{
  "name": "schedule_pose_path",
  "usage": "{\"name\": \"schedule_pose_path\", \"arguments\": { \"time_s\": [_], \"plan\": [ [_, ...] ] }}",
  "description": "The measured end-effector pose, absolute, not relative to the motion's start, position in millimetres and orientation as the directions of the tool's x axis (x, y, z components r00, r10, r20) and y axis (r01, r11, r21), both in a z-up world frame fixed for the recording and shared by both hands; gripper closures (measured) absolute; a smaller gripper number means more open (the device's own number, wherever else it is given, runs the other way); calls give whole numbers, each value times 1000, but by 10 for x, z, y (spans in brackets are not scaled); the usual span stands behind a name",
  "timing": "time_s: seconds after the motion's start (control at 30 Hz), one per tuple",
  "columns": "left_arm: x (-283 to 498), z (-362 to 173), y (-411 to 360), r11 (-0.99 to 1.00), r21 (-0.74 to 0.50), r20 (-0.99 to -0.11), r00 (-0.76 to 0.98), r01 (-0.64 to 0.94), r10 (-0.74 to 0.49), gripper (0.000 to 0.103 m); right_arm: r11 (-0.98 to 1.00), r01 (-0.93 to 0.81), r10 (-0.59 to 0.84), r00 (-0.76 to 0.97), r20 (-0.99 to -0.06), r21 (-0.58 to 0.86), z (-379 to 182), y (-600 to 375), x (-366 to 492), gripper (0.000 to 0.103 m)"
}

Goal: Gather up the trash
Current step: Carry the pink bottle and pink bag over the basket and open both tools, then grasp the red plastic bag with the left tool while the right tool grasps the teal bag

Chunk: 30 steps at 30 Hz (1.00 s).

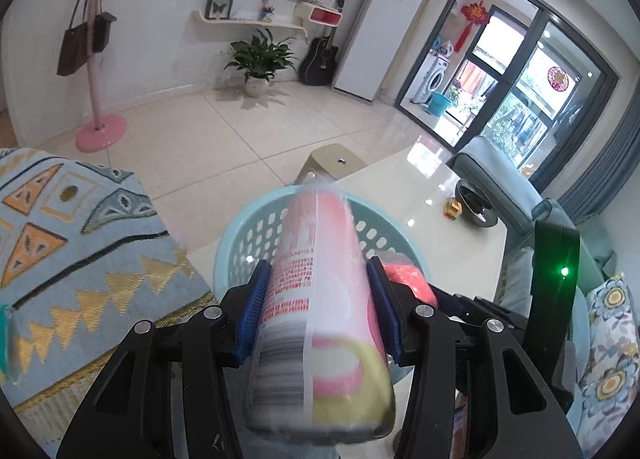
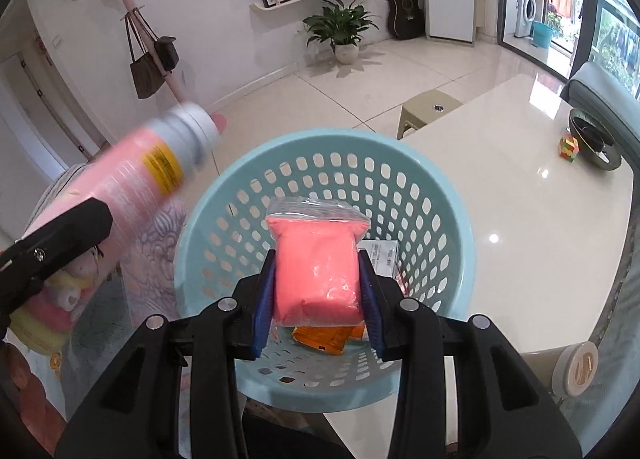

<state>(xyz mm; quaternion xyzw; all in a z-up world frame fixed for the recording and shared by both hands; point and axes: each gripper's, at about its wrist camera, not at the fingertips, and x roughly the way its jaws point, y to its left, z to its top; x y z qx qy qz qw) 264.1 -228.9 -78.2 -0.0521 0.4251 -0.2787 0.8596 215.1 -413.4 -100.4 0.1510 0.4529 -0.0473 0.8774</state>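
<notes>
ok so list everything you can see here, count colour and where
perforated plastic basket: one, light blue, on the table's near corner
glossy table: one, cream
pink cylindrical bottle: one, silver cap, clamped in the left hand-held gripper, beside the basket
sealed bag of pink putty: one, in the right hand-held gripper over the basket
orange wrapper: one, on the basket floor
white paper packet: one, inside the basket
multicoloured cube: one, far end of the table
dark round dish: one, behind the cube
olive plastic stool: one, on the floor
left hand-held gripper: black, blue pads
right hand-held gripper: black, blue pads
</notes>
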Motion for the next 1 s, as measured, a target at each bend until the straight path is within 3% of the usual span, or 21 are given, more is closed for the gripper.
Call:
{"name": "schedule_pose_path", "arguments": {
  "time_s": [0.1, 0.23, 0.3, 0.7, 1.0],
  "plan": [
    [2674, -803, -2305, 838, -325, -711, 471, 438, -522, 58, 946, 233, 54, 571, -819, 225, -1046, -4151, 2184, 66],
    [2583, -727, -2231, 846, -323, -692, 503, 424, -517, 37, 928, 257, 82, 565, -821, 269, -1085, -4229, 2164, 60],
    [2538, -675, -2162, 846, -325, -681, 517, 422, -519, 35, 924, 261, 85, 568, -819, 278, -1064, -4241, 2129, 60],
    [2051, -231, -1449, 861, -349, -595, 622, 370, -509, 34, 951, 155, 104, 655, -748, 267, -456, -3712, 1881, 60],
    [1588, 260, -385, 903, -346, -498, 766, 254, -406, 28, 967, -21, 192, 714, -673, 254, 91, -2831, 1764, 58]
  ]
}}
